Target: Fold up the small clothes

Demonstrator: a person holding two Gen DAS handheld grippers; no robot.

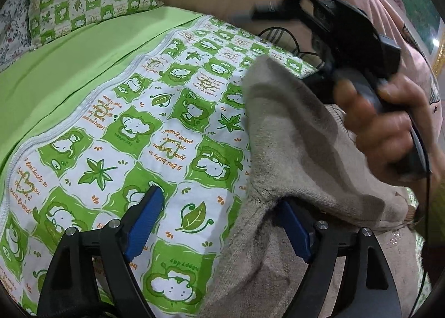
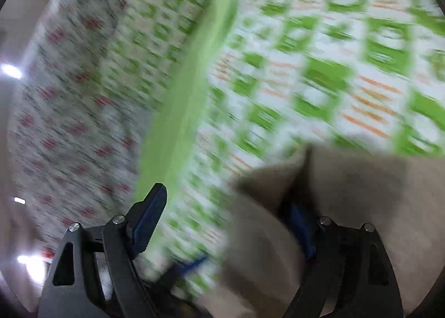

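Honestly you're somewhere mid-fold, not near done. The beige garment [image 1: 292, 151] is still a loose heap on the green-print quilt [image 1: 155, 123] of the bed, bunched up toward the right with one edge standing, no flat tidy rectangle yet.

Your left claw [image 1: 222, 223] is spread wide. Its left finger sits bare over the quilt and the right one is tucked under a flap of the cloth, so it's draped there, not pinched.

Your right claw [image 2: 225, 223] also gapes wide, with cloth lying over its right finger. That view is badly smeared, so no detail.

I'd say you still need to flatten it out, then make the folds.
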